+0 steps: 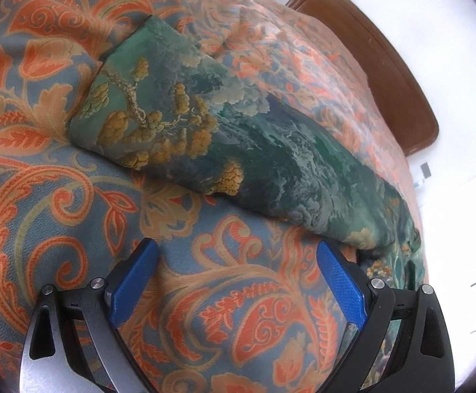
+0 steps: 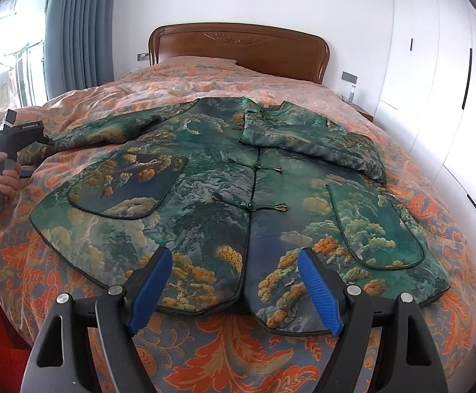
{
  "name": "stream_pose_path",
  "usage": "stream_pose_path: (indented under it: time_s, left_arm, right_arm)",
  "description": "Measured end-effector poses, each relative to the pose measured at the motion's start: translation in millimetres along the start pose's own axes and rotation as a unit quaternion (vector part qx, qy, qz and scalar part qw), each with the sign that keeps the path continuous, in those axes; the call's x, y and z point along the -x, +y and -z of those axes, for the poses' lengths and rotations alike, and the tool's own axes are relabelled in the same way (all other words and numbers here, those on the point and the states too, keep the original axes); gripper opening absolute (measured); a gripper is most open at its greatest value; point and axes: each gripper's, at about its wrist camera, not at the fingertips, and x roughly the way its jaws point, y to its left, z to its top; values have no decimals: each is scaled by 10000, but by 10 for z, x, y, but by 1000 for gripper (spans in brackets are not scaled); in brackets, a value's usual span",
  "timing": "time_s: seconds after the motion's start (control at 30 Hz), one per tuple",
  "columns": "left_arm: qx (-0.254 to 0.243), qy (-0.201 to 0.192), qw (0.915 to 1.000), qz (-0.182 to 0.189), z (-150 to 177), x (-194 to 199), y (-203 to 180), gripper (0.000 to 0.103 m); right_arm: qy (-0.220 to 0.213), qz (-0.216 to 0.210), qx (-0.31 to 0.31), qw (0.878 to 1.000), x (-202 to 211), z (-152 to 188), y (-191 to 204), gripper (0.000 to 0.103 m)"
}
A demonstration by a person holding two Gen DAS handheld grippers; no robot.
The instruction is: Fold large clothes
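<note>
A: Why is the jacket (image 2: 225,196) flat on the bed (image 2: 205,353)?
B: For folding. One sleeve (image 2: 313,144) lies across it; the left gripper (image 1: 238,281), fingers released, nears the other sleeve (image 1: 225,137). Right gripper (image 2: 234,291) released too.

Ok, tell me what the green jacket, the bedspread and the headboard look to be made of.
Jacket: looks like padded satin or brocade, slightly glossy, with printed landscape, piped edges and knotted frog buttons. Bedspread: woven jacquard-type cloth, matte; the thread texture shows close up. Headboard: varnished reddish wood with a carved motif and a smooth sheen.
</note>
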Motion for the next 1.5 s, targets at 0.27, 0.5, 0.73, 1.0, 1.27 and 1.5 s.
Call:
stream_pose_path:
  time_s: [0.27,0.5,0.73,1.0,1.27,1.5]
  left_arm:
    - [0,-2,10000,1,-17,-1,4,98]
    - [189,-39,9997,119,-50,7,71,98]
    - [1105,-345,9912,648,-308,83,348,98]
    - [1216,-473,9912,230,-580,-118,325,75]
    - [166,-703,9962,-484,-793,-113,-117,10]
    - [-2024,-1454,9657,-734,-578,395,-1366,10]
  right_arm:
    - [32,-10,-36,10000,-16,9,-3,81]
    - [47,-8,-41,10000,-24,15,0,81]
    - [65,-5,-15,10000,-21,13,11,81]
    - [78,-69,68,9999,-29,46,65,81]
    - [231,-163,103,9995,-104,45,102,81]
    - [241,-317,100,9992,-112,81,180,81]
